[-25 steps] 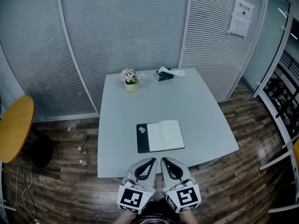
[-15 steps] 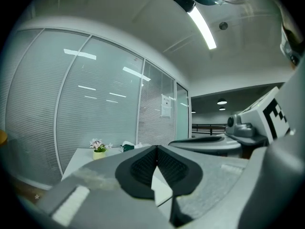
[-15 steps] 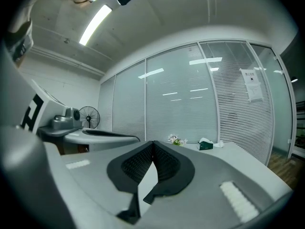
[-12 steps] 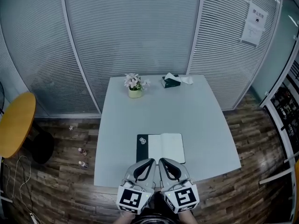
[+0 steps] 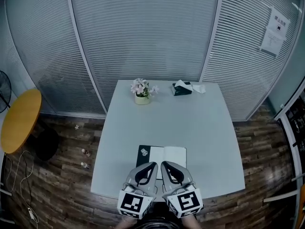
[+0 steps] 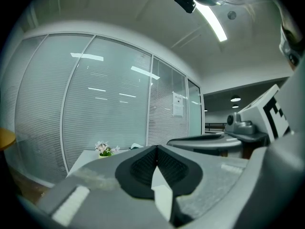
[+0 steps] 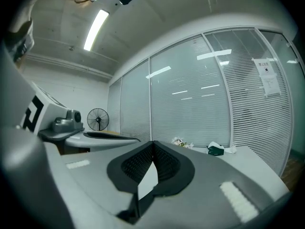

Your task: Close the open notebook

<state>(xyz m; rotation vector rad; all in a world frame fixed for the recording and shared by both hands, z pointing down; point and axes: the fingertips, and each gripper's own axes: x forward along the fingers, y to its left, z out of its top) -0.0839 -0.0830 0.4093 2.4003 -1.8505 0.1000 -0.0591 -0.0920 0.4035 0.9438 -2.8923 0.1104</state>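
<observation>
The open notebook [image 5: 167, 155] lies flat near the front edge of the pale table [image 5: 209, 137], with its black cover on the left and white pages on the right. My left gripper [image 5: 154, 164] and right gripper [image 5: 164, 163] hover side by side at its near edge, their tips over the lower pages in the head view. Both point roughly level towards the far wall. The left gripper [image 6: 157, 147] is shut with nothing between its pads. So is the right gripper [image 7: 153, 142]. Neither gripper view shows the notebook.
A small pot of flowers [image 5: 142, 97] and a dark tissue box [image 5: 182, 89] stand at the table's far edge, before a wall of glass and blinds. A yellow round table [image 5: 19, 120] is at the left. A standing fan [image 7: 97, 119] shows in the right gripper view.
Both grippers have come forward together, from in front of the table's edge to over the notebook's near edge. Their jaws have stayed shut.
</observation>
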